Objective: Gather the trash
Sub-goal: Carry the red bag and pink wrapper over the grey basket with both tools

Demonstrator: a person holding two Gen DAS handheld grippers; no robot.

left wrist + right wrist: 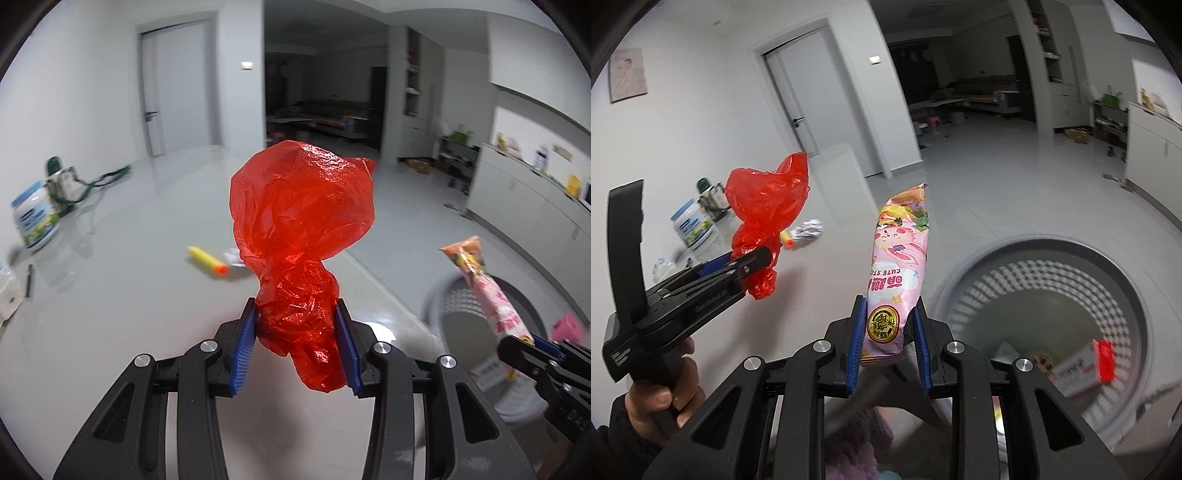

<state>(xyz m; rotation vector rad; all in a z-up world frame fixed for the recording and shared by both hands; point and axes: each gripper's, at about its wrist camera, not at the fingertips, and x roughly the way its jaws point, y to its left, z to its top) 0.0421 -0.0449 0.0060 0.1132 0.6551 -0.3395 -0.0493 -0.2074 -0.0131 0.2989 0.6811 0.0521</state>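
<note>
Two pieces of trash are held up, one per gripper. Left gripper [297, 345]: blue pads clamped on a red bag [301, 221], thin crinkled translucent plastic, bunched to a neck between the pads, ballooning above them, with a tail hanging below. From the right wrist view the same bag [764, 214] sits at left, with a hand [663, 395] on that gripper's black handle.

Right gripper [889, 338]: pads pressed together on the lower end of a wrapper [899, 258], a long pink snack packet standing upright, torn at the top. Print reads upside down: a pink cartoon rabbit, "CUTE ST…" cut off at the edge, large Chinese characters, and a round gold seal near the pads. In the left wrist view the wrapper [491, 295] tilts over the bin.

Bin [1115, 266]: grey, round, lattice-walled, on the floor below right of the wrapper; inside lies a white carton [1078, 373] with a red patch, writing too blurred to read.

Worktop [110, 295], pale and glossy: yellow foam dart [207, 259] with orange tip, crumpled foil scrap [809, 230], white tub [35, 221] with blue-green label, unreadable.
</note>
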